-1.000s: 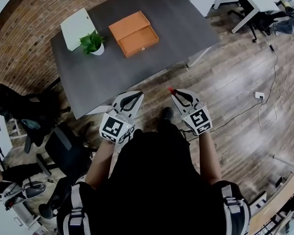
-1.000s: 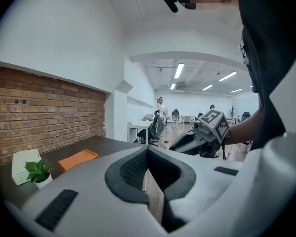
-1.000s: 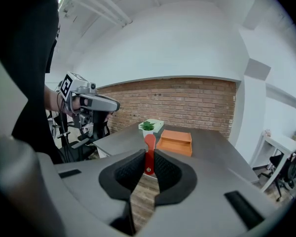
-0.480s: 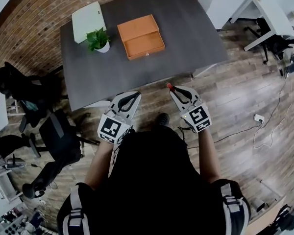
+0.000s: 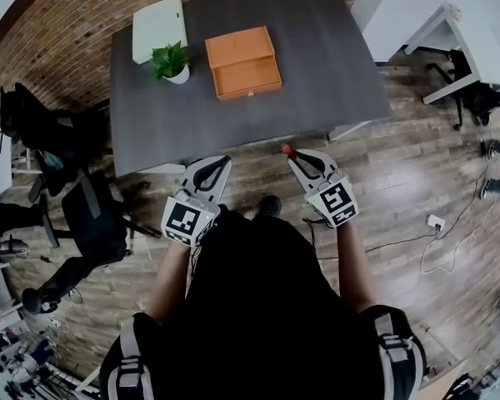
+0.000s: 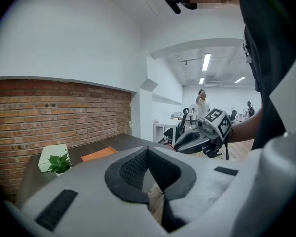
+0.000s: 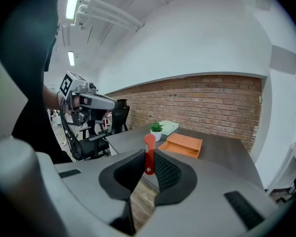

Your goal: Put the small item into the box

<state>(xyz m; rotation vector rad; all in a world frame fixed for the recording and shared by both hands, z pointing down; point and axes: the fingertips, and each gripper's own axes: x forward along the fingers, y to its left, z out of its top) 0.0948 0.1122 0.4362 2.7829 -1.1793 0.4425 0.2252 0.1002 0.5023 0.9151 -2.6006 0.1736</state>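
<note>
Carrying comes first: the dark table (image 5: 317, 73) lies ahead of me, the open orange box (image 5: 243, 62) sits well in from its near edge, and my right tongs (image 5: 292, 154) are pinching the small red item (image 7: 149, 154) upright at their tips, short of the table. I judge I should hold that pinch firm, reach far and slightly left until the tips stand over the box's open tray, lower close, and only then let go, so the piece does not bounce out. My left tongs (image 5: 223, 160) are pressed together on nothing and need no part in this. Black office chairs (image 5: 92, 223) crowd the left, off my path; the white case (image 5: 158, 27) and little potted plant (image 5: 172, 61) stand just left of the box, so I should not drift that way
</note>
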